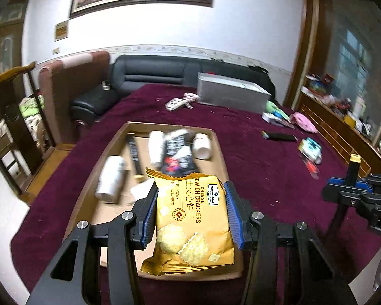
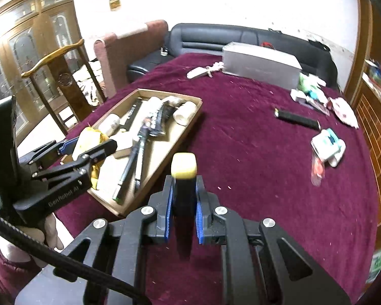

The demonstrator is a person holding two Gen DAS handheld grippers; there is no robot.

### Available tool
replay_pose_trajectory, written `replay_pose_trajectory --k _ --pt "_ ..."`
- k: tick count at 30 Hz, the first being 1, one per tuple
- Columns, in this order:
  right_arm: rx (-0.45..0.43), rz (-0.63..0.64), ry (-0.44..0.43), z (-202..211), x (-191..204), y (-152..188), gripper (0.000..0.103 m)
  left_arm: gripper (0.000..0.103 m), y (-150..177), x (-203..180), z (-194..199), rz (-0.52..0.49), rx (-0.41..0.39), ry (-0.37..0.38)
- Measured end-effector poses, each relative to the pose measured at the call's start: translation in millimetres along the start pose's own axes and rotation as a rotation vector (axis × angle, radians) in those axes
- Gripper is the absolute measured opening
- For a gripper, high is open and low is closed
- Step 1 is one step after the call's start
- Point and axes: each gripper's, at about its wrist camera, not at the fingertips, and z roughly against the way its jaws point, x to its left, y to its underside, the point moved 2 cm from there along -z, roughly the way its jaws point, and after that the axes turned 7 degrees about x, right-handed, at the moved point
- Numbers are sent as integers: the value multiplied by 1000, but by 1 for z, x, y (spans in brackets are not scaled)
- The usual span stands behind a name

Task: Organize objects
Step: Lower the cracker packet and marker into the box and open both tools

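Risk: left gripper [image 1: 191, 213] pinches the cracker packet [image 1: 190, 221] only by its edges over the tray [image 1: 217, 147], so it may slip out; right gripper [image 2: 183, 213] is clamped tight on the yellow-capped black marker [image 2: 183, 193].

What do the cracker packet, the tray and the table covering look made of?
Cracker packet: thin glossy printed film, judging by its crimped ends and wrinkles. Tray: matte tan, thin-walled, probably cardboard, possibly thin wood. Table covering: maroon fabric with a velvety, lint-flecked nap.

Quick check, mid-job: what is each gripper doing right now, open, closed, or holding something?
Left gripper: jaws closed on the yellow cracker packet, above the cardboard tray.
Right gripper: jaws closed on a black marker with a yellow cap.
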Motion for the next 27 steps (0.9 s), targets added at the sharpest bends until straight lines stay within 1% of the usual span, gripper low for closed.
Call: replay_pose_trajectory --k 7,11,18,27 --pt "-20 44 -64 -4 23 -12 12 43 2 62 19 111 -38 -63" --pt "-28 61 -94 -7 31 -21 12 43 1 83 23 155 -66 -68" --pt "-22 67 -125 -18 38 -38 12 43 1 92 13 166 -69 -39" --pt "8 49 -173 -33 41 -45 12 43 -1 101 1 172 -55 -22"
